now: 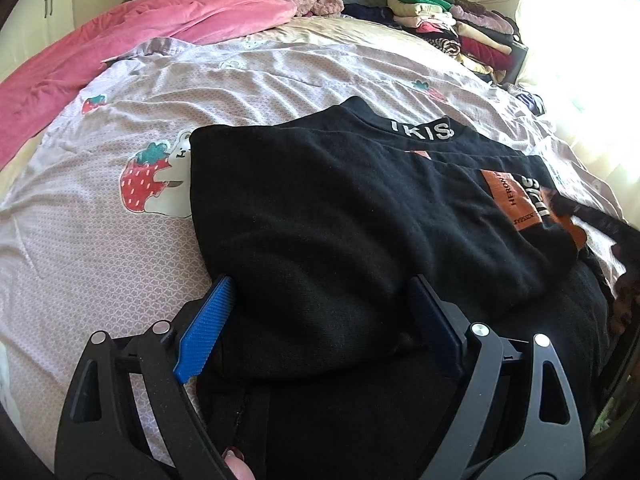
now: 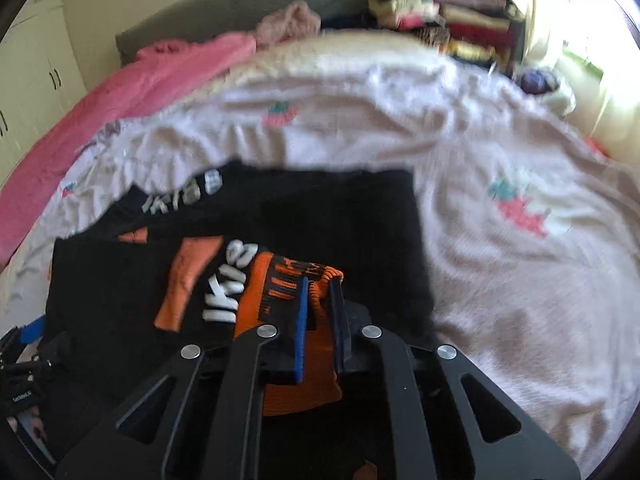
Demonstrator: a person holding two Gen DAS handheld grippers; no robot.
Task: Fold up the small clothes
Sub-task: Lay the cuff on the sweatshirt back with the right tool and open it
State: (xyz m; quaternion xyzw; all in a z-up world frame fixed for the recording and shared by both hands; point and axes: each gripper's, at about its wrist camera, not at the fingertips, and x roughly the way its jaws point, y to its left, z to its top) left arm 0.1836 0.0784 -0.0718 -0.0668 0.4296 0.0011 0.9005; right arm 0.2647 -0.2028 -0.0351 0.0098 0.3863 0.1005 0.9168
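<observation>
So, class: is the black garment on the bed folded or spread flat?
Folded. The black garment lies in overlapping layers, one straight edge doubled across its lettered collar and orange patches, on the strawberry-print sheet.

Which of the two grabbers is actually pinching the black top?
The right gripper: its blue pads are shut on the orange ribbed cuff of the black top. The left gripper stands wide open, straddling a fold without squeezing it.
</observation>
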